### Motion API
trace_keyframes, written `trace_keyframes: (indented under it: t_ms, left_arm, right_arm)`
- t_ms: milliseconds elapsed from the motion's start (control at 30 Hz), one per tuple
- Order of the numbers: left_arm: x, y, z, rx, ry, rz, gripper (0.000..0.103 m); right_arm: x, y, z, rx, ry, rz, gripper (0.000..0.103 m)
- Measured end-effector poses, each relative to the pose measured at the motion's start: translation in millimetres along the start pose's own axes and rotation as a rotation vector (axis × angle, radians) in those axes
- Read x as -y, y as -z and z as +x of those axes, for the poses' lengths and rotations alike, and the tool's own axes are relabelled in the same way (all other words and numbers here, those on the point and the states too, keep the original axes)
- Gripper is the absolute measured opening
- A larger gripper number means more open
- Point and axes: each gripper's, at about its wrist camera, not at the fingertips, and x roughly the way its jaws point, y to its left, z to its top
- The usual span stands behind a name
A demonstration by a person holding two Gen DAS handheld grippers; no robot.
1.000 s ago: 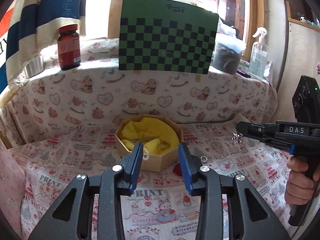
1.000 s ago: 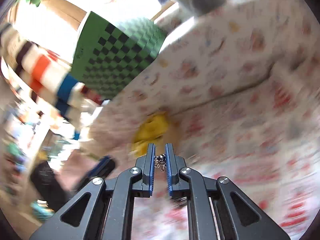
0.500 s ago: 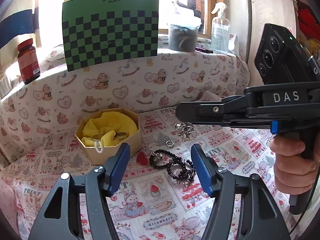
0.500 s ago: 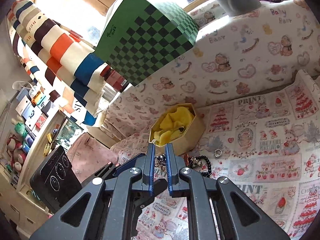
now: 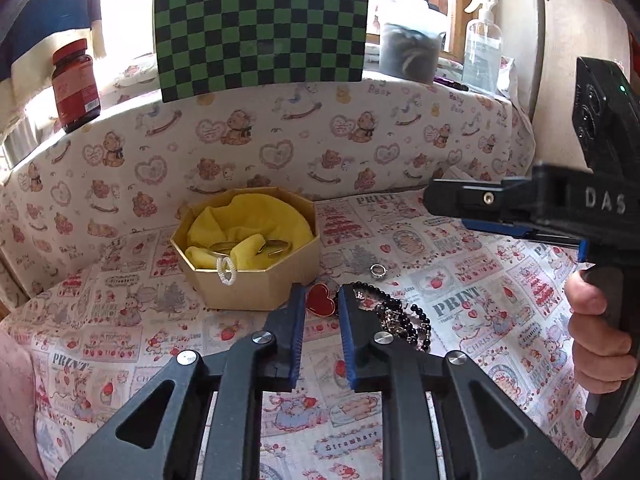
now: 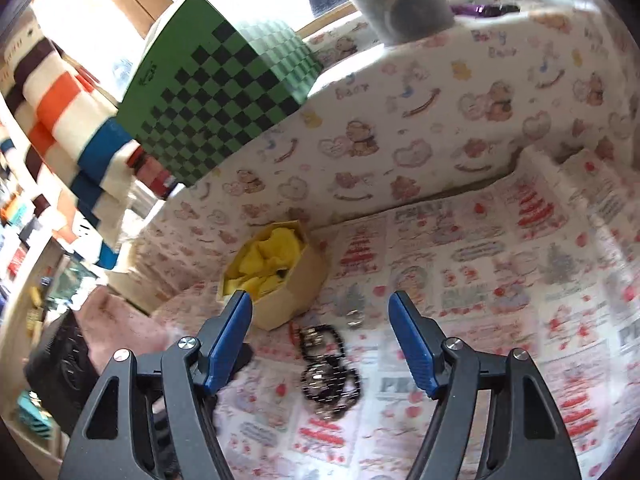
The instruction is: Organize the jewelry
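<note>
A gold octagonal box [image 5: 248, 280] lined with yellow cloth holds gold bangles and a white beaded loop; it also shows in the right wrist view [image 6: 280, 300]. A red heart pendant [image 5: 320, 300], black bead bracelets [image 5: 404, 320] with a small silver chain piece on them, and a silver ring [image 5: 377, 270] lie on the patterned cloth right of the box. My left gripper [image 5: 320, 304] is open with a narrow gap, its tips either side of the heart pendant. My right gripper [image 6: 320, 304] is wide open and empty above the bead bracelets [image 6: 328, 372]; it shows at the right of the left wrist view [image 5: 472, 216].
A green checkered board [image 5: 260, 28], a red jar [image 5: 78, 84], a grey tub [image 5: 412, 56] and a spray bottle [image 5: 482, 48] stand on the raised ledge behind. The cloth-covered ledge wall [image 5: 280, 152] rises just behind the box.
My right gripper has opened and the silver chain piece it held is gone from its jaws. My left gripper has narrowed and moved in around the heart pendant.
</note>
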Motion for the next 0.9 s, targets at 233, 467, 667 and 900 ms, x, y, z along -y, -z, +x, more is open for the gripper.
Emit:
trace_keyframes:
  t_ms: [233,467,667,900]
  left_arm:
    - [2.7,3.3,9.2,-0.106,0.245,-0.038,0.016]
    - [12.0,-4.8,22.3,-0.199,0.308,-0.124,0.0]
    - [22.3,-14.0,26.6,-0.23,0.159,-0.104,0.0]
    - [23.1,-15.7,34.1,-0.302,0.083,-0.091,0.0]
  right_arm:
    - [8.7,-6.5,-2.4,-0.038,0.067,0.013,0.074]
    - [17.5,-11.0,-2.9,-0.035,0.103,0.016,0.074]
    - [16.8,-12.2,-8.2,-0.03,0.095,0.008,0.074]
    - [6.8,-9.4,-9.5,-0.036,0.094,-0.034,0.074]
